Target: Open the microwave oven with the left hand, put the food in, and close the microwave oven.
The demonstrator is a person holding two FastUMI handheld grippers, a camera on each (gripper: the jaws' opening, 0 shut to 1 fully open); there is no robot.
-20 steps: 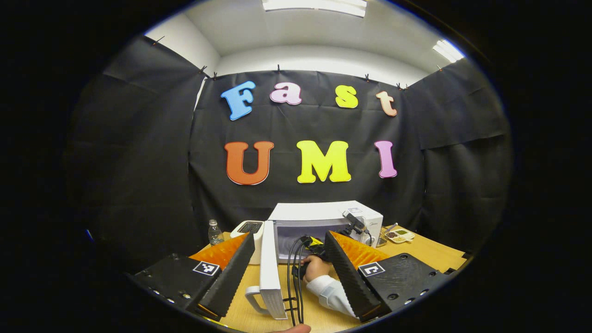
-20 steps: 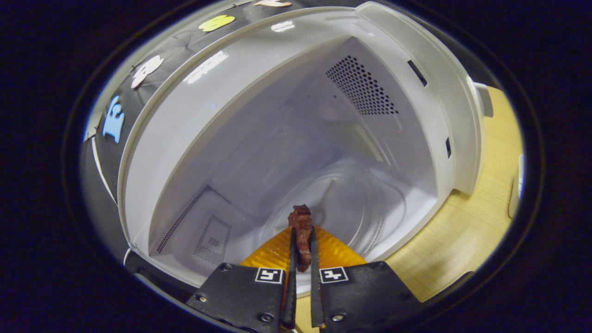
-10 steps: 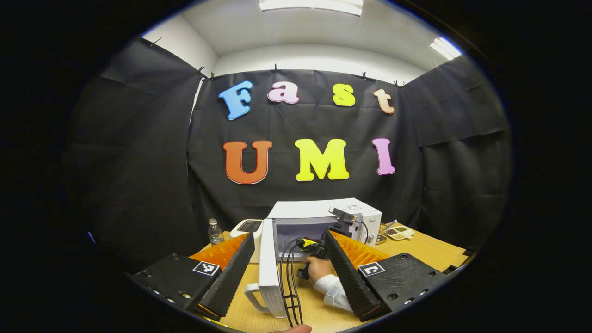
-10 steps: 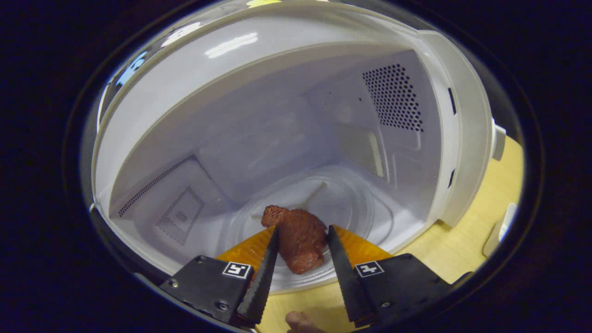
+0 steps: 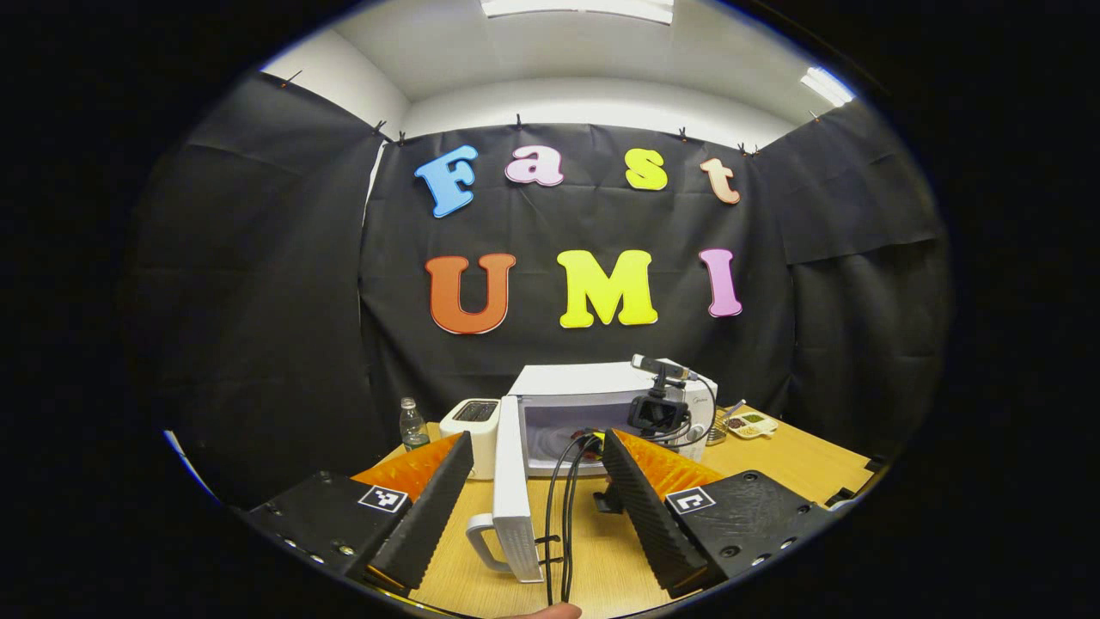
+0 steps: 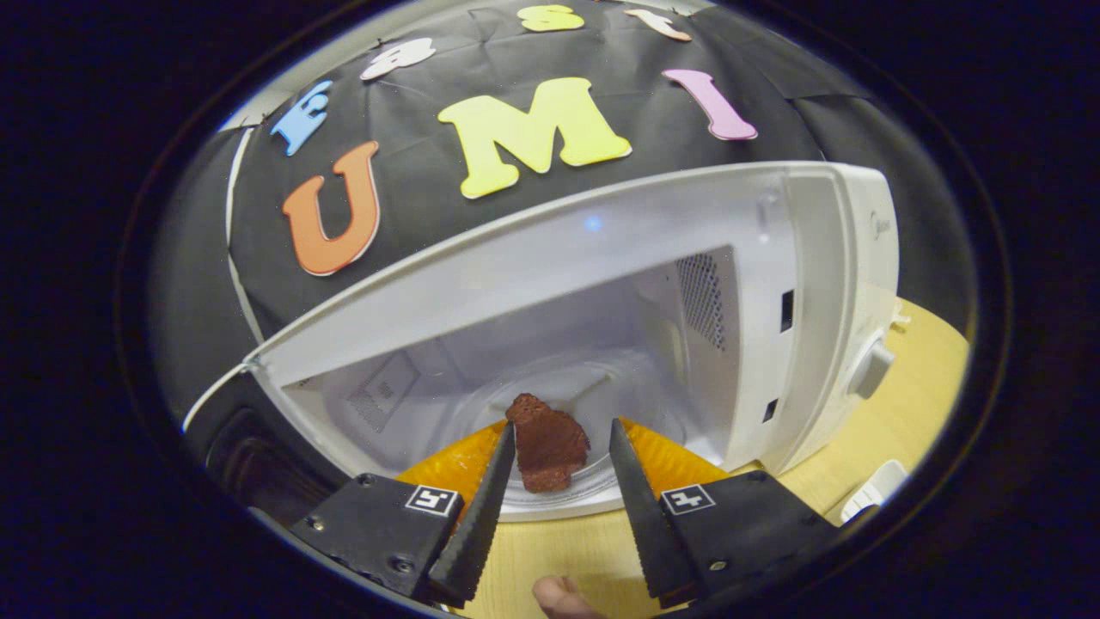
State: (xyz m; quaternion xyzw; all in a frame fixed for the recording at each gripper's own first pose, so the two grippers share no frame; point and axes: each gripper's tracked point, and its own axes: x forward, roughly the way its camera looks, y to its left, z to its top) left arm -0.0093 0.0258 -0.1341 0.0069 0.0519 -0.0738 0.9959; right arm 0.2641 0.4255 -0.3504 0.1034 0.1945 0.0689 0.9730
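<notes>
Both grippers' jaws released; reddish-brown meat chunk (image 6: 546,444) inside white microwave (image 6: 773,284); light stiff white door (image 5: 514,494), grab its handle (image 5: 479,542).

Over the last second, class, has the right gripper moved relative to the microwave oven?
Yes. The right gripper has backed out of the microwave oven, its jaws now open outside the doorway, leaving the food on the glass turntable inside.

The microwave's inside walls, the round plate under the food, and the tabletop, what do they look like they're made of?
The microwave cavity walls look like painted or enamelled metal: smooth, pale, faintly glossy, with punched vent holes. The round plate seems clear glass, see-through with ringed ridges. The food lies on it. The tabletop looks like light wood or wood-grain laminate, matte; which one I can't tell.
</notes>
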